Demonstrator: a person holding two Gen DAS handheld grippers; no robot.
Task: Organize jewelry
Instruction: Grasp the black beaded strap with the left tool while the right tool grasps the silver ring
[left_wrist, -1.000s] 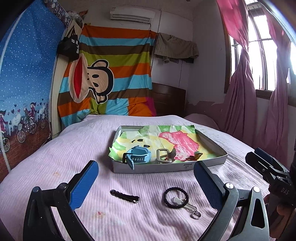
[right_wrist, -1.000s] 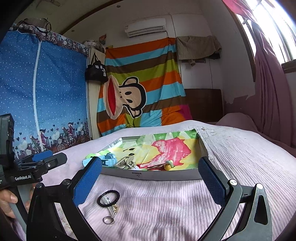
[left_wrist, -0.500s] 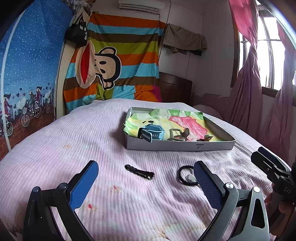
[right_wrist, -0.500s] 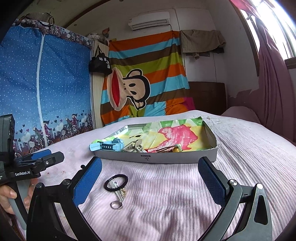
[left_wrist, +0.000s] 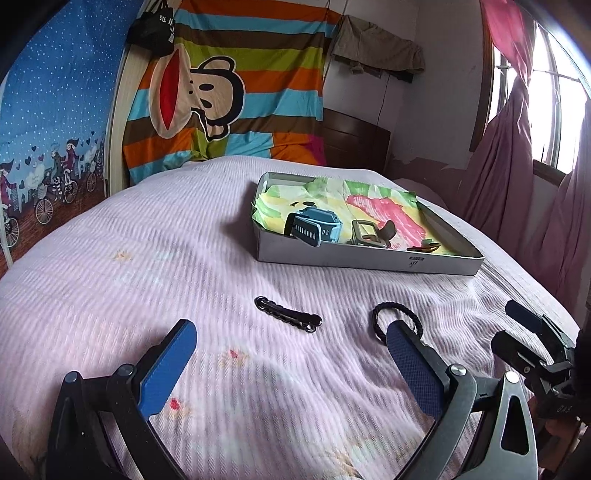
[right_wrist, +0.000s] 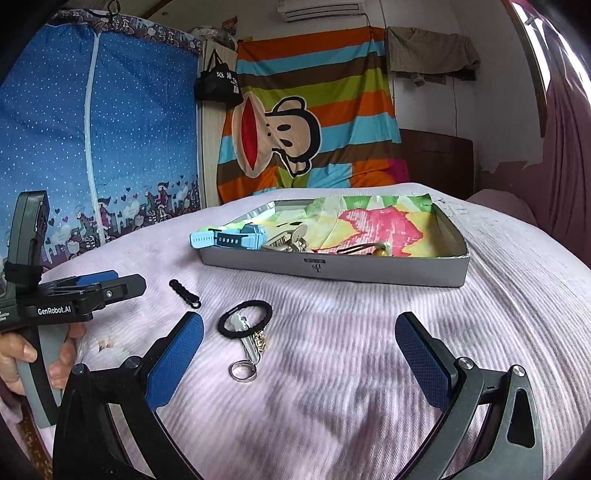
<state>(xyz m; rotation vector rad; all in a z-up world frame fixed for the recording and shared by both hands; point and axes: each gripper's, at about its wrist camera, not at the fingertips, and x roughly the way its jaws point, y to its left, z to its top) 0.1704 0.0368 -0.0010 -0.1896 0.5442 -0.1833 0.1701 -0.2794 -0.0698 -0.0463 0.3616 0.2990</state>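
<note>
Both tongs hover spread wide, left tongs (left_wrist: 291, 349) and right tongs (right_wrist: 299, 341), grasping nothing. On the pink bed (left_wrist: 147, 258) lie a black hair clip (left_wrist: 287, 315) and a braided black hair tie (right_wrist: 245, 318) with keys, near the grey tray (right_wrist: 369, 267).

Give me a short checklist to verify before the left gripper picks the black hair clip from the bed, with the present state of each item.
1. Left gripper fingers apart and holding nothing: ok.
2. Black hair clip lies free on the bed, touching nothing else: ok.
3. Clip lined up between the fingers: ok, though it lies ahead of the tips.
4. Black hair tie with its key and ring is apart from the clip: ok.
5. Right gripper open and out of the path: ok.
6. Free room in the tray: ok.
</note>
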